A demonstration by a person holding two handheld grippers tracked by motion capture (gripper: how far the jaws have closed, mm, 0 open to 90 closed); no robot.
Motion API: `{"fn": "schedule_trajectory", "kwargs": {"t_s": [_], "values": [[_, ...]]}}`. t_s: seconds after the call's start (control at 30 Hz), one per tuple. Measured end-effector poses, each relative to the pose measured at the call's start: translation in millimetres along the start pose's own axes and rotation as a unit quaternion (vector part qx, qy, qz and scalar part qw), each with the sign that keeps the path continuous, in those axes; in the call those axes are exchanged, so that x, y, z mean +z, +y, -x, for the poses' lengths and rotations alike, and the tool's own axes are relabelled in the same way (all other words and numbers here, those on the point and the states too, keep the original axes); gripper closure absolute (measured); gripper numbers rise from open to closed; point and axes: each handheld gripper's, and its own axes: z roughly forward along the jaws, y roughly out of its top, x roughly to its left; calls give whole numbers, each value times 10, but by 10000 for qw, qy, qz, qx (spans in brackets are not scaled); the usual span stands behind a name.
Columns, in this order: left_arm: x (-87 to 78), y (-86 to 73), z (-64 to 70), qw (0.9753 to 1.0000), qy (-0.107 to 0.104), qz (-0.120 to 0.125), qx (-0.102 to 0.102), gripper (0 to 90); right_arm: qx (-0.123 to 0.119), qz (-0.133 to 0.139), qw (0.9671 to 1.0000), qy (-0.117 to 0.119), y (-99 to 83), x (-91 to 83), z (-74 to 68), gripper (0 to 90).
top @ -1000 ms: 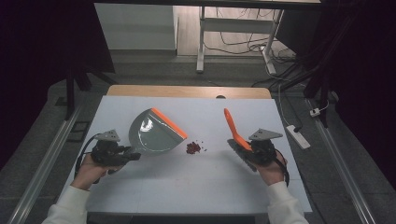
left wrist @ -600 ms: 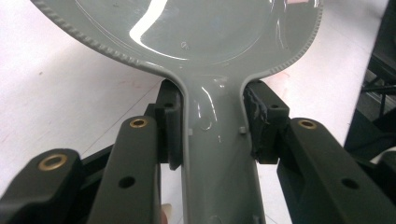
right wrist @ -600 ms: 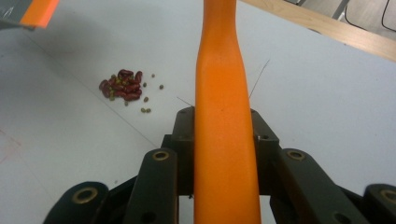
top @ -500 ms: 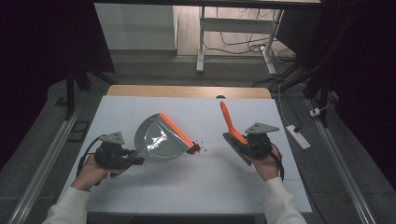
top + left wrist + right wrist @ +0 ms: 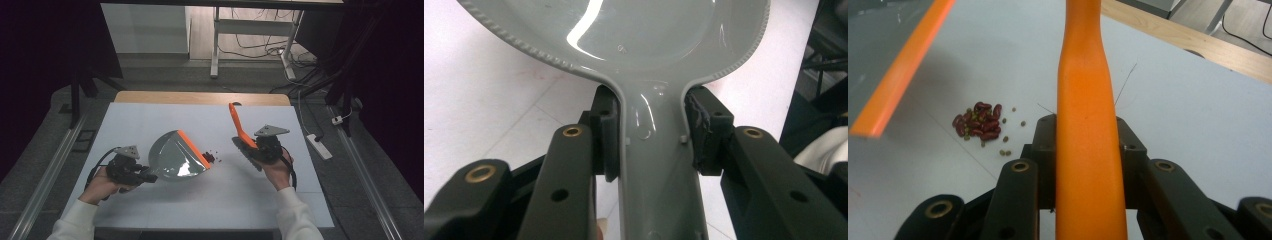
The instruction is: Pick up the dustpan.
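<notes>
Grey dustpan point(image 5: 176, 159) clamped in left claw point(image 5: 145, 176), orange brush point(image 5: 239, 125) in right claw point(image 5: 248, 148); keep pan lip flat beside beans point(image 5: 212, 156), sweep w/ short strokes.

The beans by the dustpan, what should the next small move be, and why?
Probably bring the right tongs down so the orange brush lands just right of the bean pile. The brush is raised off the table, while the grey dustpan, clamped in the left tongs, has its orange lip beside the beans.

Orange handle point(image 5: 1087, 125) is clamped in gripper point(image 5: 1087, 145); red beans point(image 5: 979, 126) are piled on tabletop point(image 5: 1188, 110) beside orange lip point(image 5: 903, 65).
</notes>
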Motion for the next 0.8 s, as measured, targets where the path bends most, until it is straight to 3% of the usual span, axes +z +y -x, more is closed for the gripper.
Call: {"fn": "schedule_trajectory", "kwargs": {"t_s": [0.3, 0.6, 0.8], "values": [[109, -32, -11, 9996, -23, -263, -79, 616, -45, 111, 9999, 9, 157, 129, 27, 697], [171, -51, -3, 9986, -50, -530, -63, 616, -65, 25, 10000, 71, 189, 279, 7, 698], [186, -80, -18, 9983, -29, -568, -134, 616, -45, -8, 10000, 79, 195, 320, 1, 698]]}}
